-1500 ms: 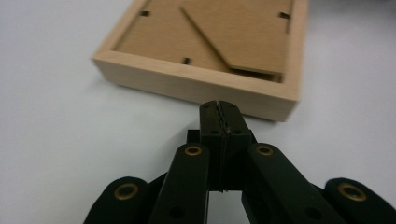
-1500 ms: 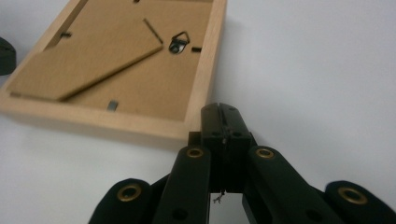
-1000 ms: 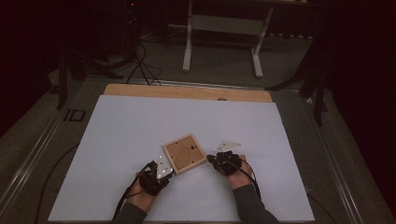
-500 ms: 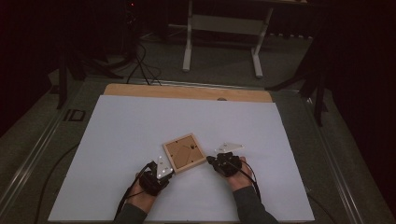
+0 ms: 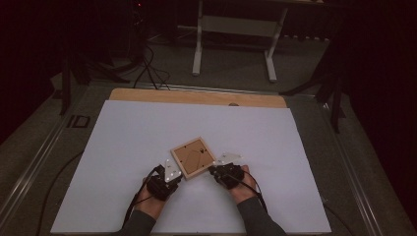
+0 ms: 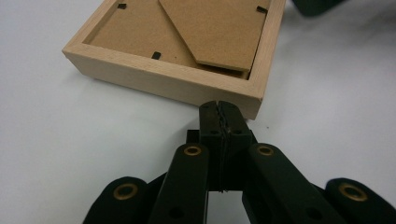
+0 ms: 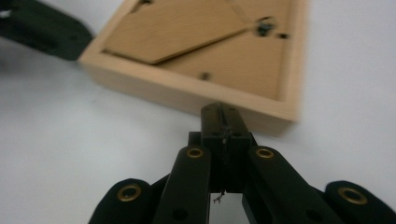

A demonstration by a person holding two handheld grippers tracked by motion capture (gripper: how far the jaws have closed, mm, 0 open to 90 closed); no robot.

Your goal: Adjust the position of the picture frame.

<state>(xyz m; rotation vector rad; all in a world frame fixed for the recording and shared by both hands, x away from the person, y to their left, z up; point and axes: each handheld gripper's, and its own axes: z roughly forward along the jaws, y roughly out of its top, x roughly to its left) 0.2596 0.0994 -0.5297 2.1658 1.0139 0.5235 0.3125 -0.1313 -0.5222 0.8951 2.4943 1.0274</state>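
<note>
frame (image 5: 193, 158): back up, unmoved since a second ago. left gripper (image 5: 173, 173), right gripper (image 5: 220, 170): clenched empty, tips against its sides; still bracing.

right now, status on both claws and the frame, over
Left claw shut, tips at the frame's edge. Right claw shut, tips at the opposite edge. Frame face down on the white table, nothing in the way.

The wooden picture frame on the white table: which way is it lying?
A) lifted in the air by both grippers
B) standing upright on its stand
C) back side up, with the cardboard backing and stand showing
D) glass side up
C: the wooden picture frame lies flat on the white table with its brown backing board and folded stand facing up.
</note>
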